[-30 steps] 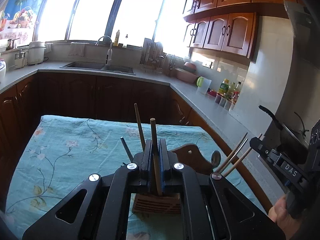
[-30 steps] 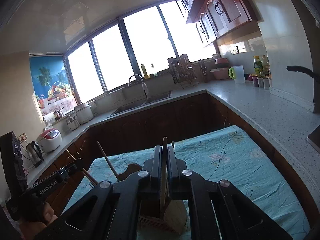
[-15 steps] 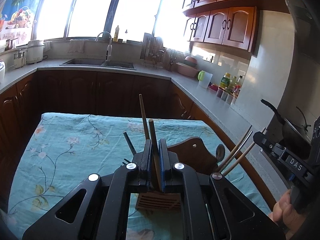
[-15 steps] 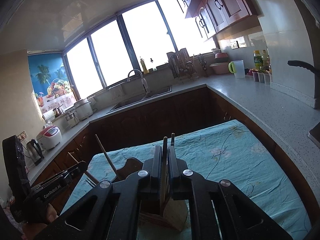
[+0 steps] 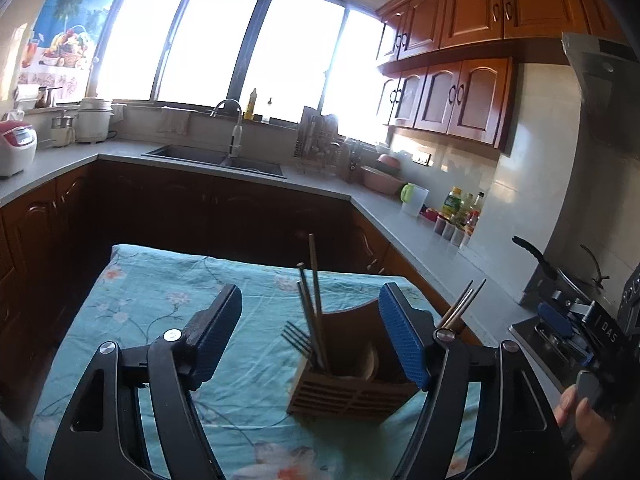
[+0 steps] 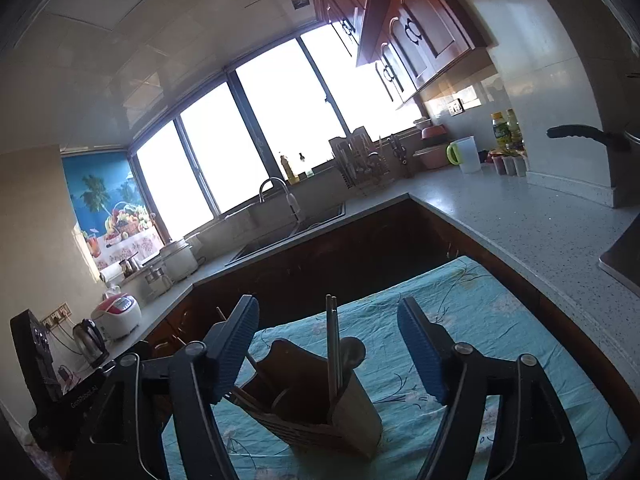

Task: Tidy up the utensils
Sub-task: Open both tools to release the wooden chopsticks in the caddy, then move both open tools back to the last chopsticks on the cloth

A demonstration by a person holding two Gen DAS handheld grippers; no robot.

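Gaping wide now, both the left gripper [image 5: 310, 336] and right gripper [image 6: 328, 350] have let go of the sticks they clamped 0.5 s ago. Between them on the cloth [image 5: 160, 300], the caddy [image 5: 352, 384] holds chopsticks [image 5: 314, 300], a fork [image 5: 296, 338] and a spoon [image 6: 352, 354].

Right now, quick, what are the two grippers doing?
Left gripper: open, holding nothing.
Right gripper: open, holding nothing.

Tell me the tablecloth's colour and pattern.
Turquoise tablecloth with a floral print, clearest in the left wrist view.
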